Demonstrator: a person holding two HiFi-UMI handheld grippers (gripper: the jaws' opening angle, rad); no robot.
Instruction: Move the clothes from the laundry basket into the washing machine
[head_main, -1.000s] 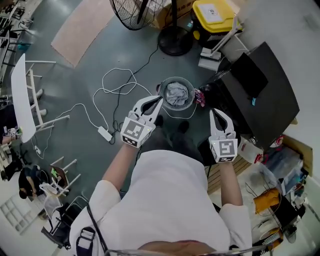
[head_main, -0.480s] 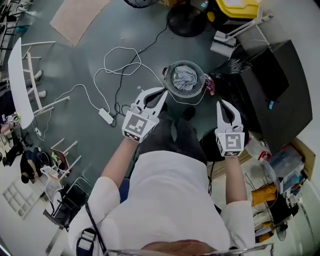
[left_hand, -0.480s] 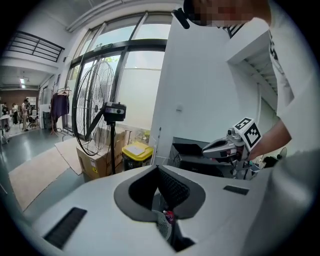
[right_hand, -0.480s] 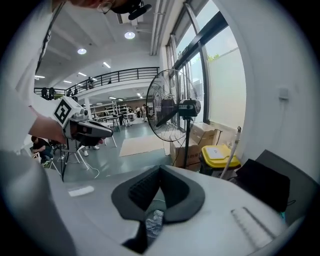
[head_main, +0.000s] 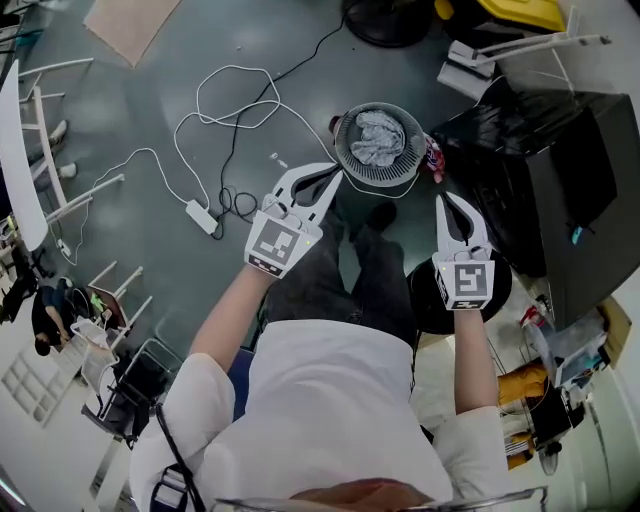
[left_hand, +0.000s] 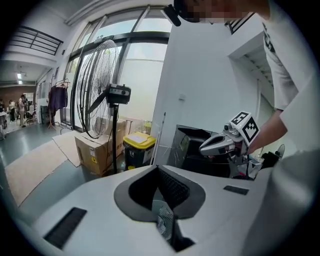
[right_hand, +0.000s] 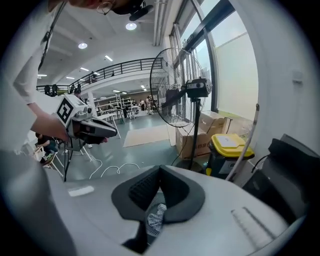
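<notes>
Grey floor (head_main: 130, 110), laundry basket (head_main: 345, 166) with clothes (head_main: 378, 138)

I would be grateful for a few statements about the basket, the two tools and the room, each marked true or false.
1. The basket holds clothes. True.
2. The right tool grips a garment. False: its jaws are together with nothing between them.
3. The left tool is wide open. False: its jaws are together too.
4. A big fan stands in the room. True.
5. The bin has a red lid. False: the lid is yellow.
</notes>
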